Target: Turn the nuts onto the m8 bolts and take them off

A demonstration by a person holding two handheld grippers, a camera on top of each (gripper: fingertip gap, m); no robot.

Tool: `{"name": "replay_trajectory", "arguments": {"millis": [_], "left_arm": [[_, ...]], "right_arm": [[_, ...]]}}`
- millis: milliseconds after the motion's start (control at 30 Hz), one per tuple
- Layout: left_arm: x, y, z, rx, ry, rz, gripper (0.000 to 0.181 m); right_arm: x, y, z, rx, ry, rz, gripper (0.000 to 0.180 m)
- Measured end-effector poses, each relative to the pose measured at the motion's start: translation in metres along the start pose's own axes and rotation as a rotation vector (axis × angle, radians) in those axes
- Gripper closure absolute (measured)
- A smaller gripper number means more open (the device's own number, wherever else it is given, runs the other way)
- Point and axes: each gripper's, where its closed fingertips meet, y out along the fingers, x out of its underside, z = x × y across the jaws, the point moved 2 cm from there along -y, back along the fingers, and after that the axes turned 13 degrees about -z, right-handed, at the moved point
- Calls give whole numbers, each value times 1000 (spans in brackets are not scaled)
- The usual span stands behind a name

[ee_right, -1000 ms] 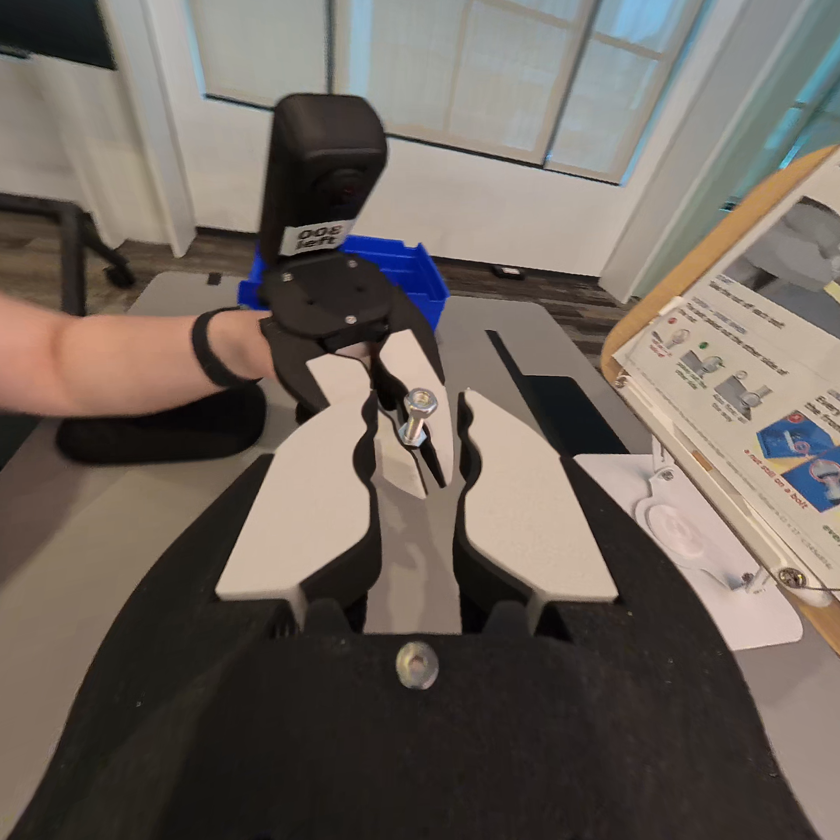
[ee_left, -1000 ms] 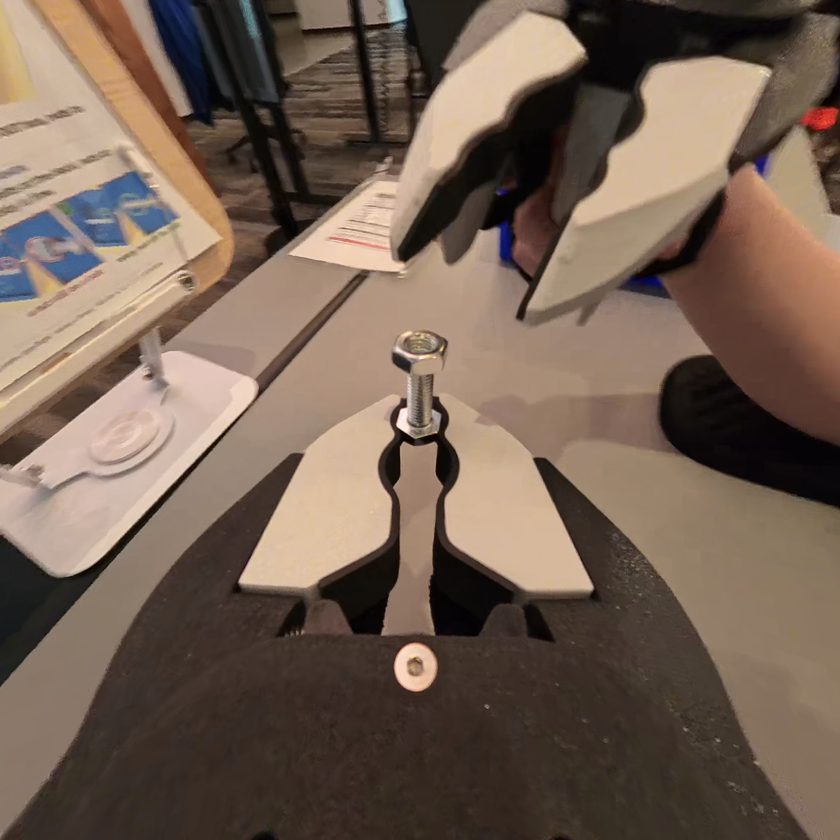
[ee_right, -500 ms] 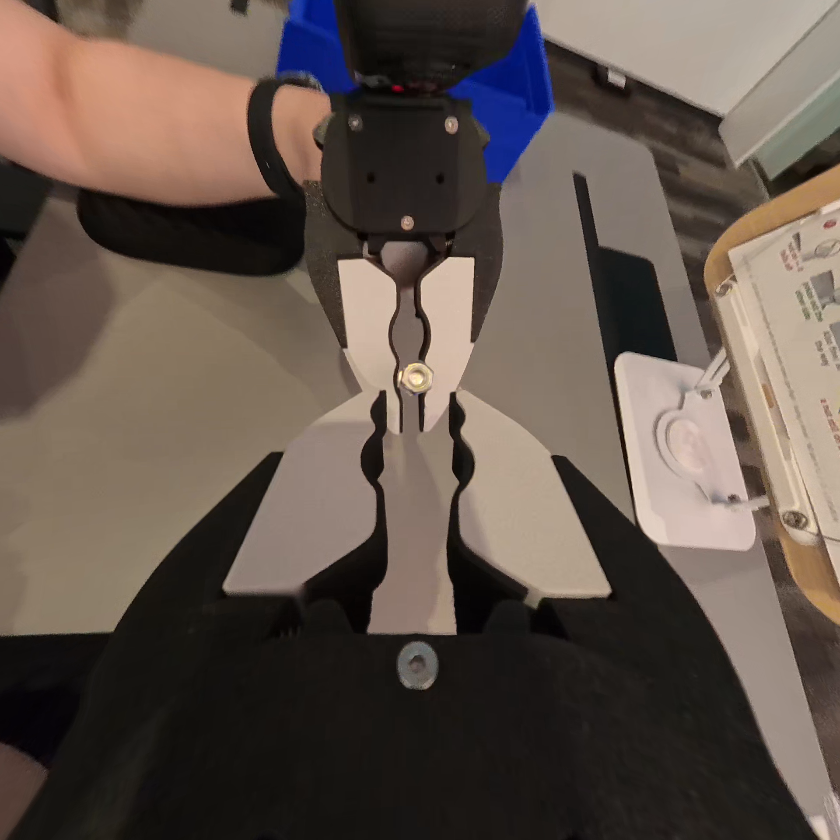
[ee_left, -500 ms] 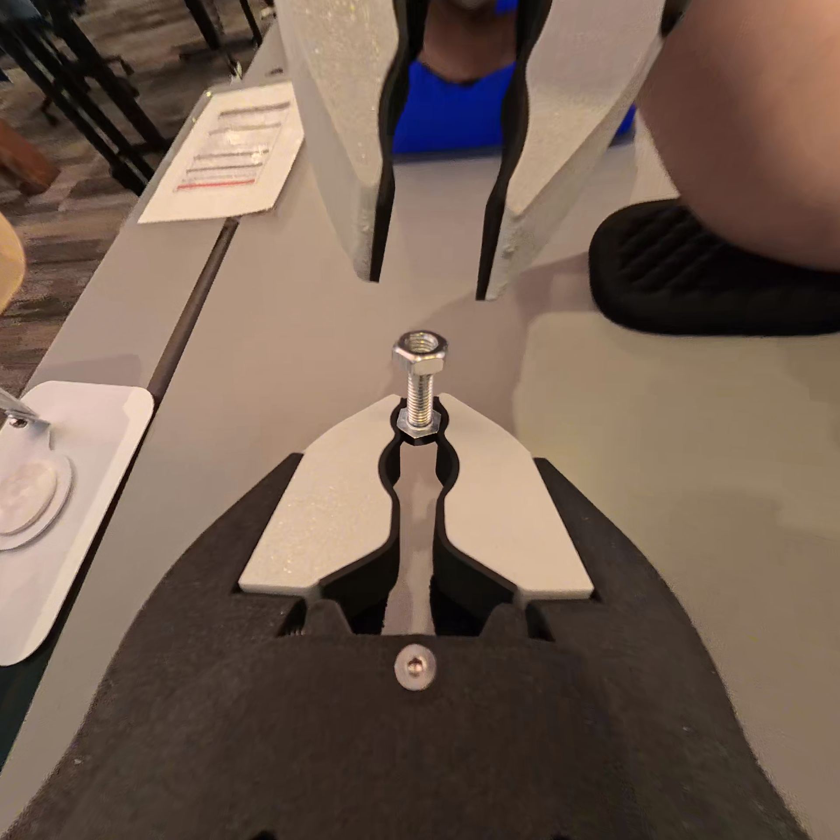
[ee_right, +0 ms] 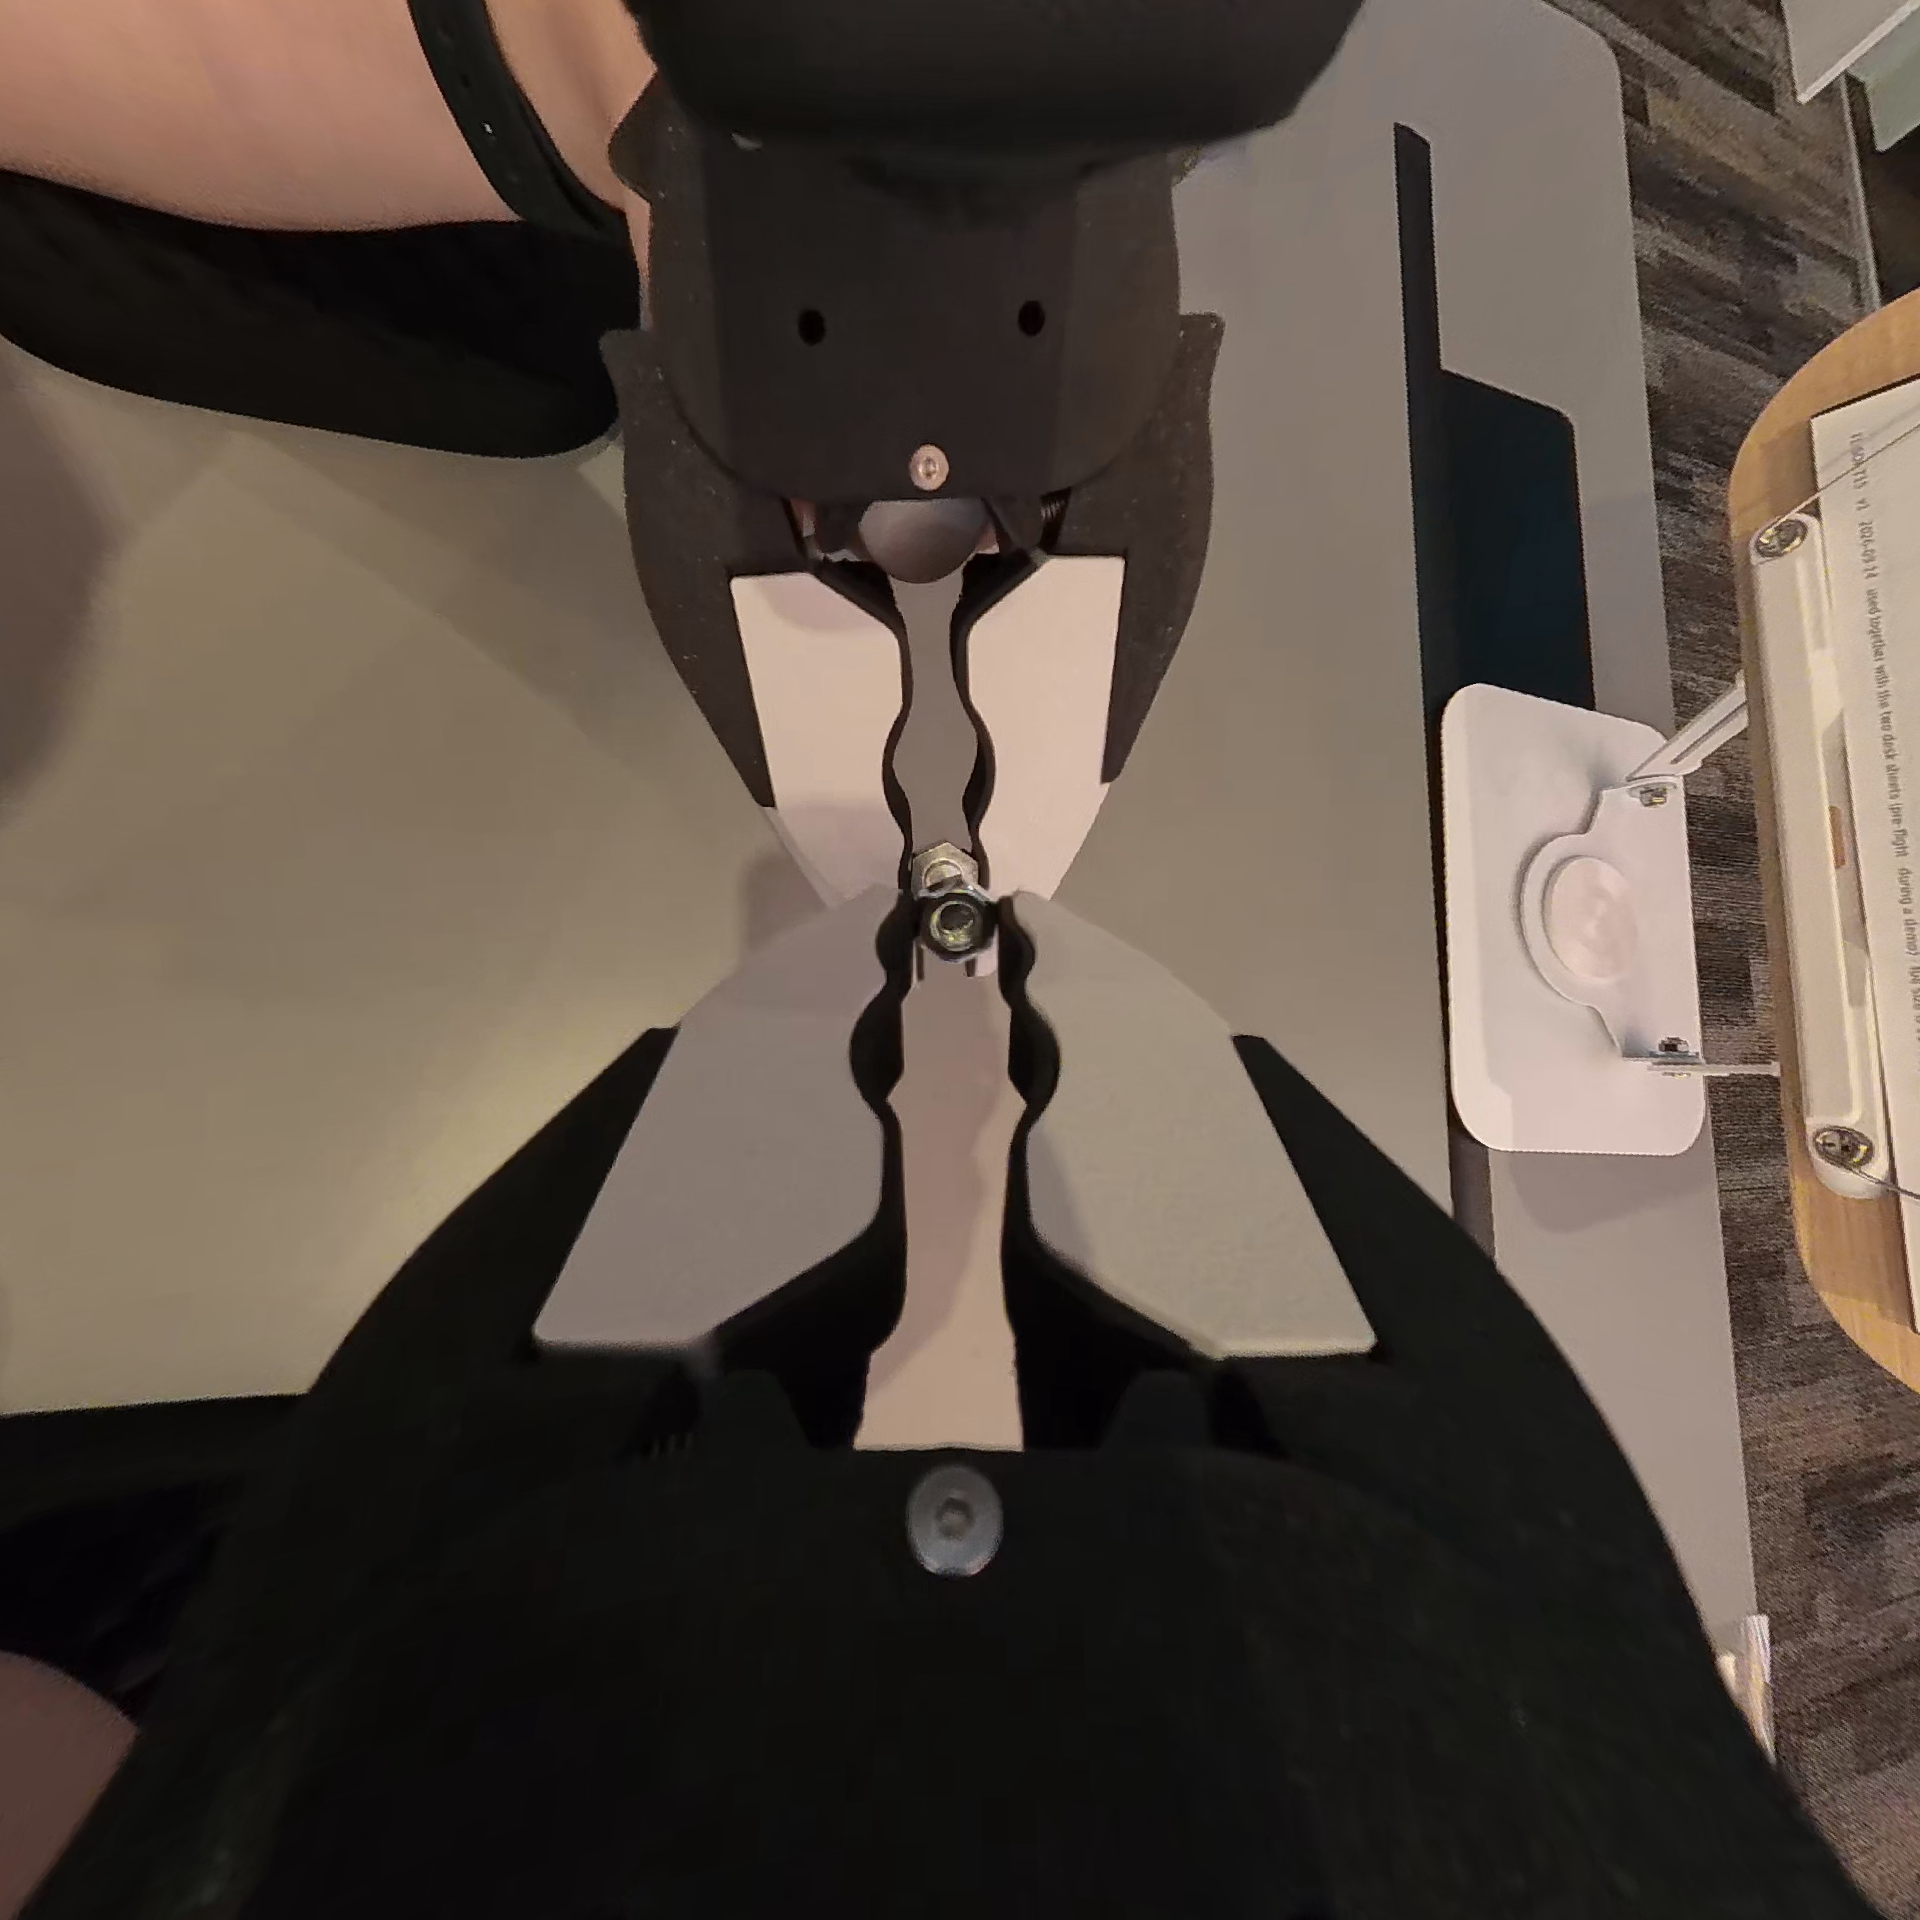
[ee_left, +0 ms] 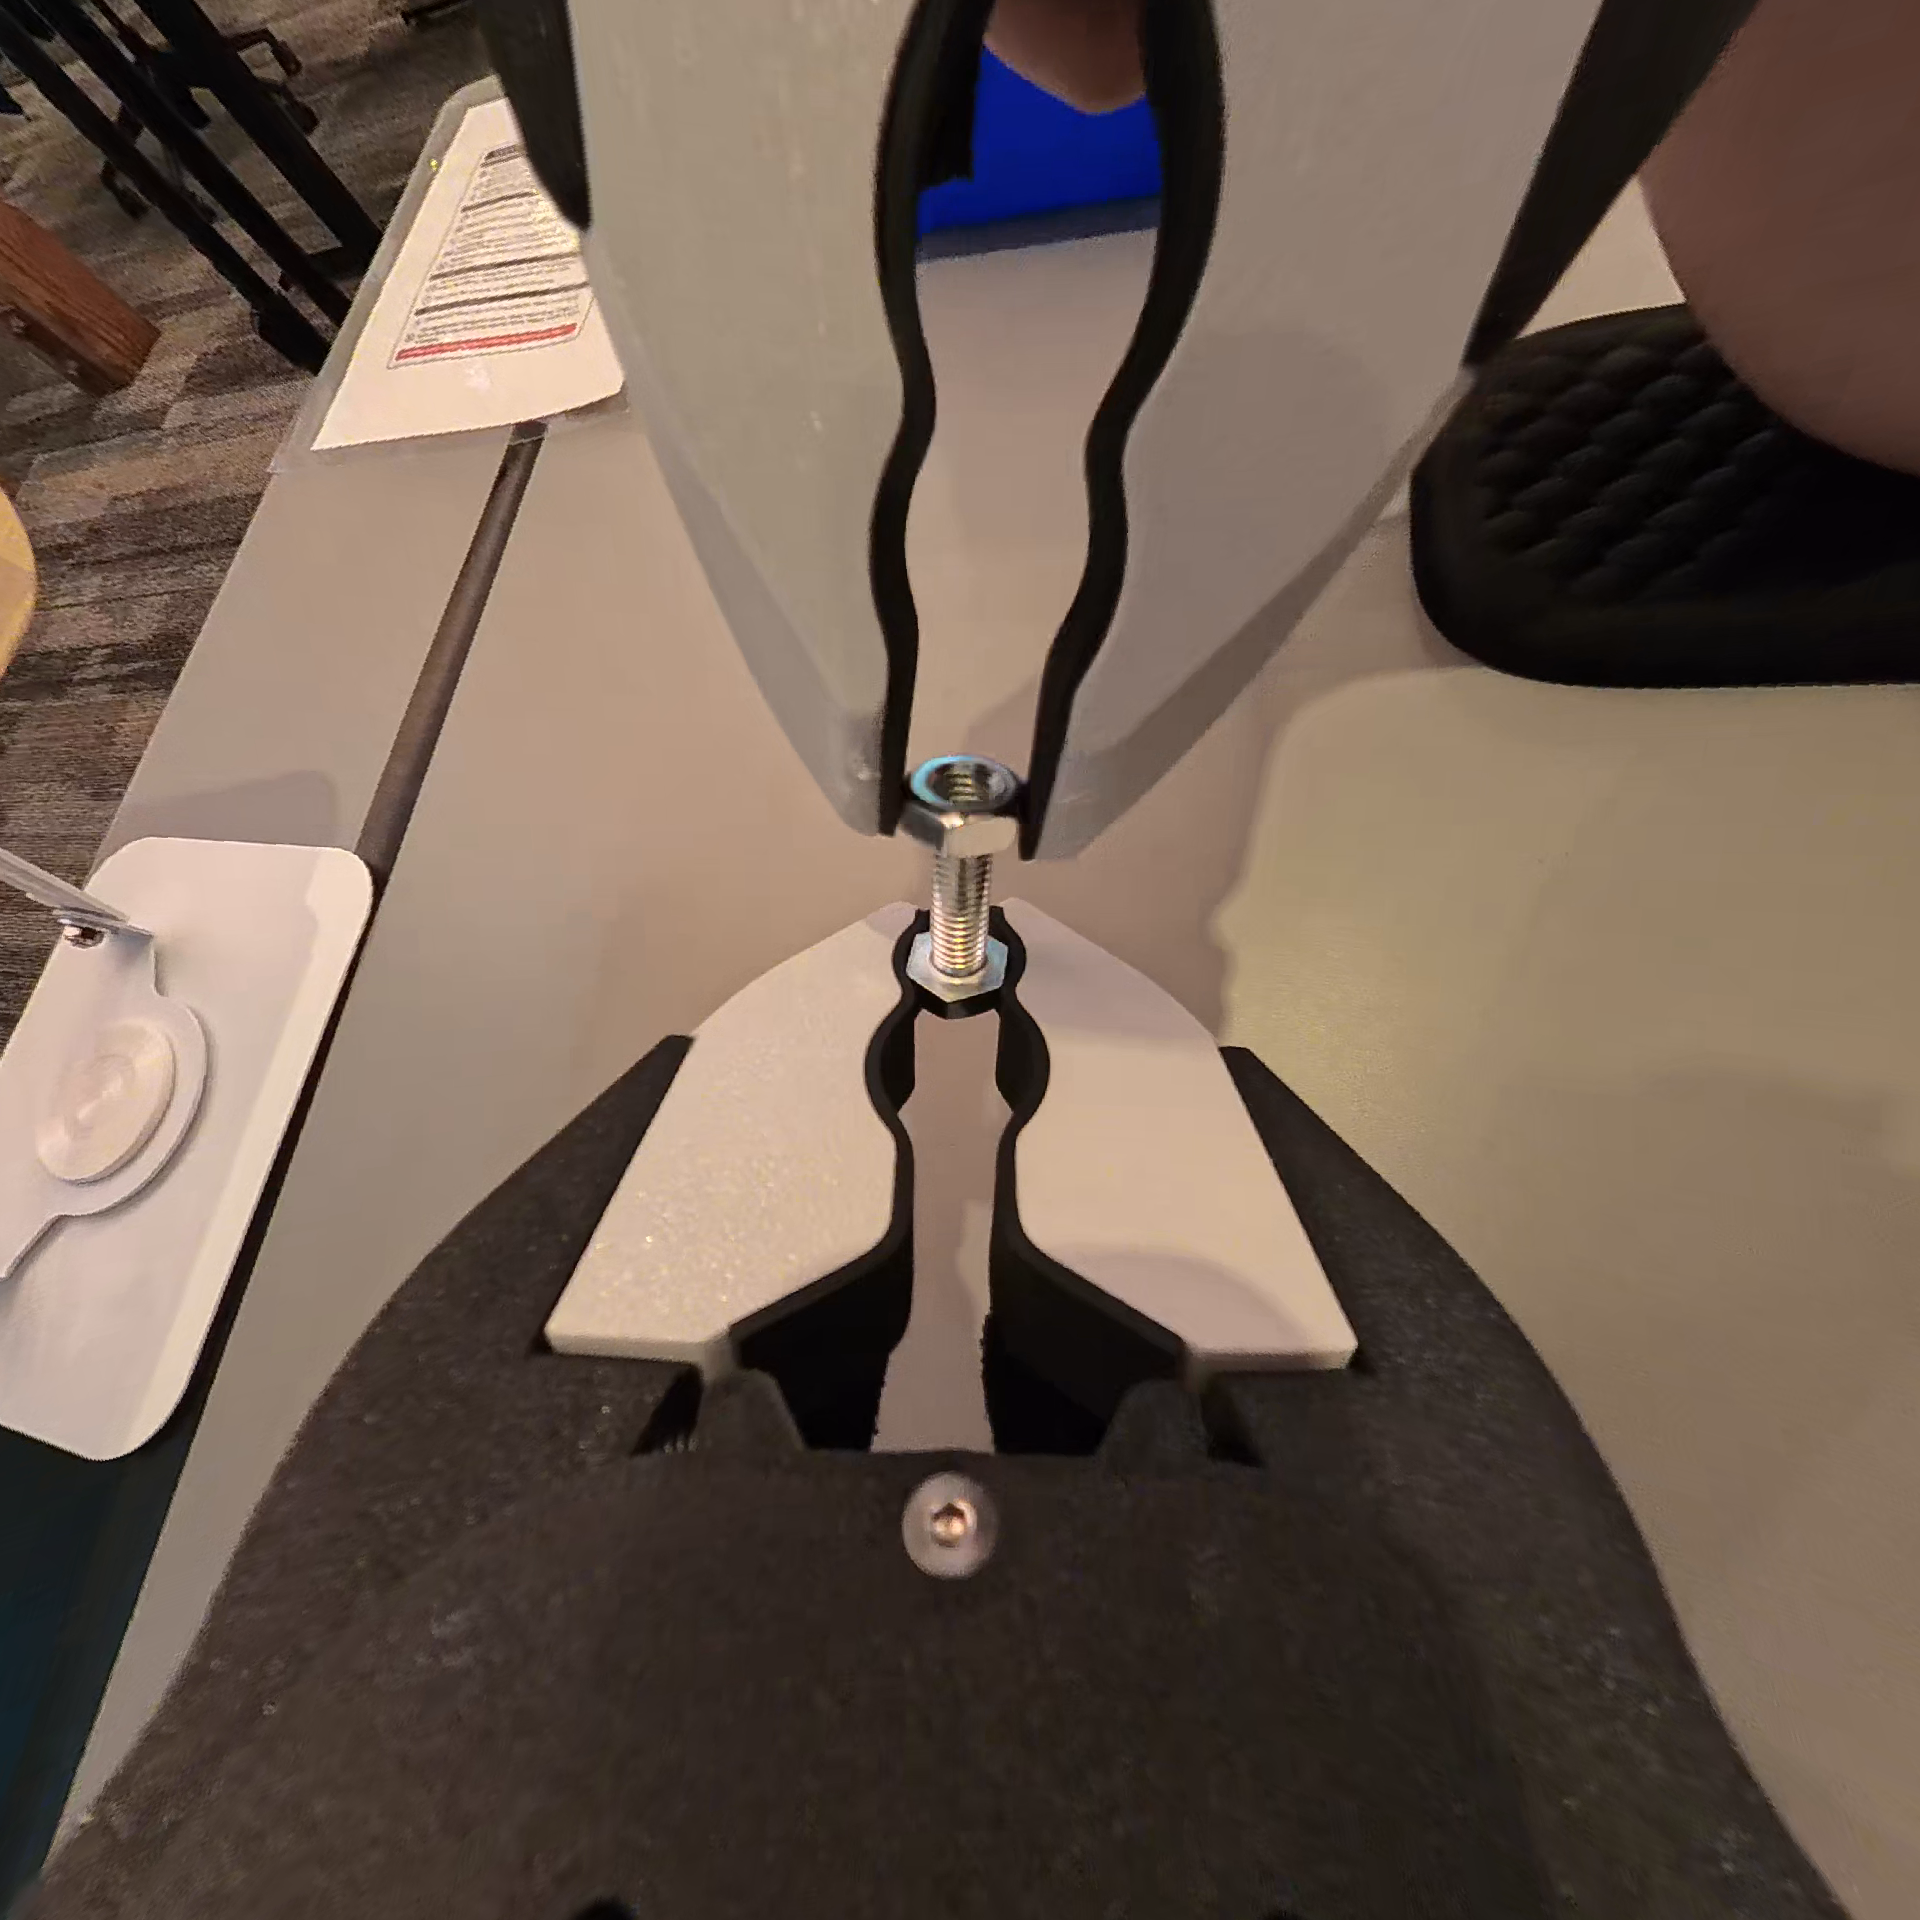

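Observation:
A silver M8 bolt point(ee_left: 952, 916) stands upright with its hex head clamped in the tips of my left gripper point(ee_left: 956, 940), which is shut on it above the grey table point(ee_left: 1538, 1039). A silver nut point(ee_left: 961, 805) sits on the top end of the bolt's thread. My right gripper point(ee_left: 961, 831) reaches in from the far side, and its two tips press on the nut's sides. In the right wrist view my right gripper point(ee_right: 954, 925) closes on the nut point(ee_right: 956, 923), seen end-on, with the left gripper point(ee_right: 940, 868) facing it.
A black wrist rest pad point(ee_left: 1662, 499) lies to the right under a person's forearm point(ee_left: 1818, 208). A blue bin point(ee_left: 1039, 156) stands behind. A white stand base point(ee_left: 156, 1091) and a printed sheet point(ee_left: 488, 291) sit at the left edge. A wooden board with papers point(ee_right: 1849, 727) stands beyond. The gap from one gripper's tips to the other's is roughly 5 centimetres.
My right gripper came down from above and behind, lined up with the bolt, and closed its tips on the nut. My left gripper kept hold of the bolt and tilted towards the table.

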Motion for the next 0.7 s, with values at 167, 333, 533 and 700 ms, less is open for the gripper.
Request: {"name": "replay_trajectory", "arguments": {"millis": [167, 333, 533, 700], "left_arm": [[1, -3, -8, -53, -22, -20, 170], [6, -10, -26, -174, -83, -75, 170], [17, -16, -51, -392, -125, -190, 170], [23, -15, -57, -411, -169, -207, 170]], "right_arm": [[-3, 1, 7, 13, 51, 22, 165], [-10, 3, 23, -16, 229, 86, 165], [-16, 13, 42, -78, 529, 159, 166], [-17, 18, 47, -68, 593, 175, 165]]}}
